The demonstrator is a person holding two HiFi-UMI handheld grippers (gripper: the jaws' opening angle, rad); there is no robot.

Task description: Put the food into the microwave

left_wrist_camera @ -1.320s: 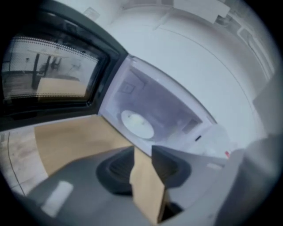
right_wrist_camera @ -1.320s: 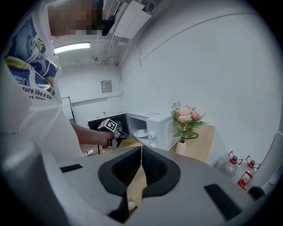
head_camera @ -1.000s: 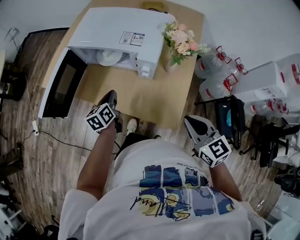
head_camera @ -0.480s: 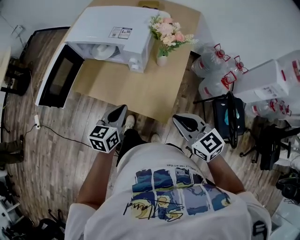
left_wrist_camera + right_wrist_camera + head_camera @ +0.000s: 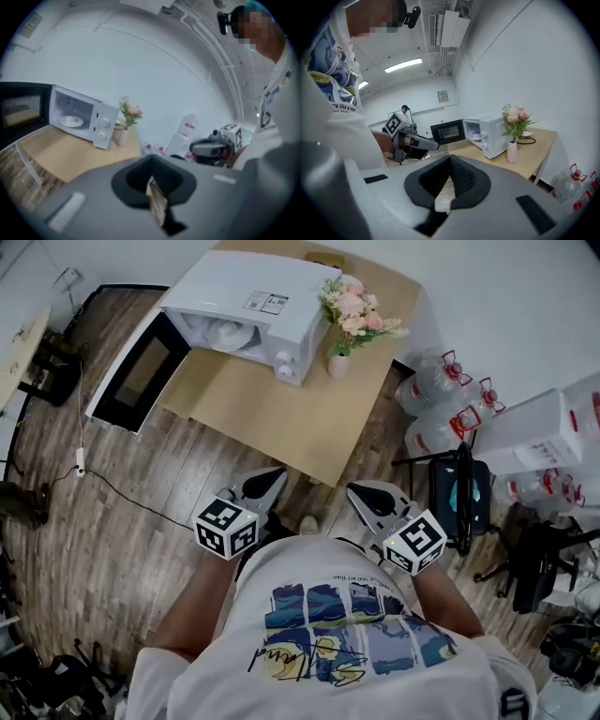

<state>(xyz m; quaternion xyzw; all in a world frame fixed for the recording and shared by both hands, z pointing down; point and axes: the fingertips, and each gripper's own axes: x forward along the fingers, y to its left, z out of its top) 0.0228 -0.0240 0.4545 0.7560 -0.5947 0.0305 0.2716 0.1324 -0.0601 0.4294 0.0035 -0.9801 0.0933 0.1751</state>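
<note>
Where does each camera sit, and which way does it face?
Head view: on the person's head, looking steeply down at table, open microwave, left gripper, right gripper, shirt, forearms.
Left gripper view: on the left gripper, facing along shut jaws toward the microwave; right gripper and shirt show.
Right gripper view: on the right gripper, facing the microwave; left gripper, shirt show.
Shared: microwave, flower vase.

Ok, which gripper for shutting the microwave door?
Left, probably. The left gripper sits on the side where the open door hangs; the right gripper would cross over. Both are empty and shut.
</note>
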